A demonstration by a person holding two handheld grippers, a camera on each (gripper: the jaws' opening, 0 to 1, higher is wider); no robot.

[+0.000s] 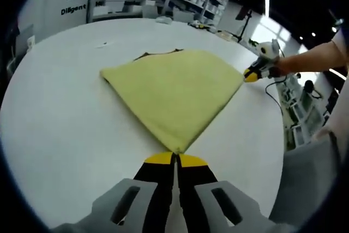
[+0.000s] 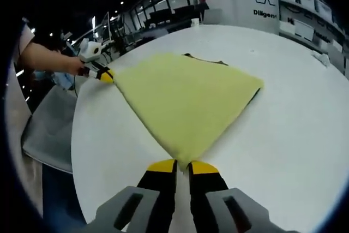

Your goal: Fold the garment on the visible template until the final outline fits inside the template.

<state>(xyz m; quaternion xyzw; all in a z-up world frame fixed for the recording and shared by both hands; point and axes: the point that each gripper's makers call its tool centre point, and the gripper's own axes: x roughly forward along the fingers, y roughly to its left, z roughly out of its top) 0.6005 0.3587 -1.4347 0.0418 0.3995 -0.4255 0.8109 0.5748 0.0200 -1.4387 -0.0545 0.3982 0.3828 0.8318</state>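
Garment lies folded mid-table, dark template peeking out at its far edge. Left tool and right tool each pinch a corner, jaws closed on cloth, prob. to pull it taut and square w/ template.

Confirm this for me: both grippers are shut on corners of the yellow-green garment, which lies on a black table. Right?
Not quite. The table is white, not black, as the left gripper view shows. The rest holds: the left gripper and the right gripper are each shut on a corner of the yellow-green garment.
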